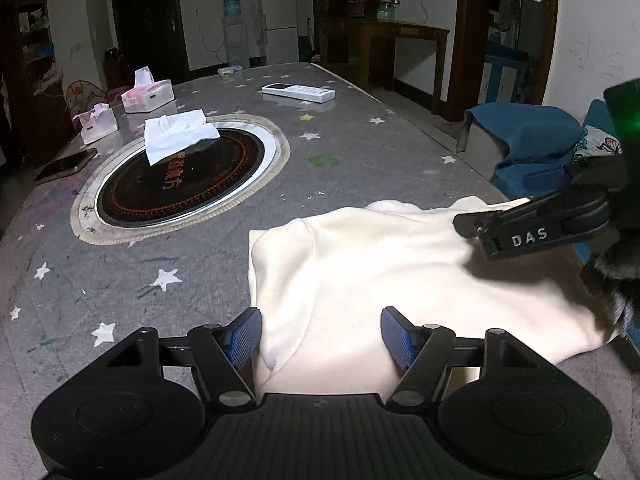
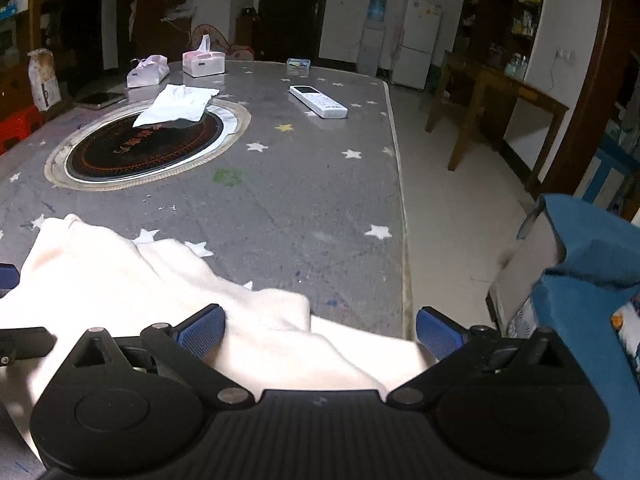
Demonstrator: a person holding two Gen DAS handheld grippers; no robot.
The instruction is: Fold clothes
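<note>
A cream garment (image 1: 384, 264) lies folded at the near edge of the grey star-patterned table (image 1: 240, 280). My left gripper (image 1: 320, 338) is open, its blue pads either side of the garment's near left part, just above the cloth. My right gripper (image 2: 320, 330) is open over the garment's right end (image 2: 256, 320) at the table's right edge. The right gripper also shows in the left wrist view (image 1: 532, 224), low over the cloth's far right corner.
A round black hotplate (image 1: 180, 176) is set into the table, with a white cloth (image 1: 176, 136) on its rim. A remote (image 1: 298, 92), tissue boxes (image 1: 148, 94) and a phone (image 1: 66, 166) lie farther back. A blue-covered seat (image 2: 580, 280) stands right of the table.
</note>
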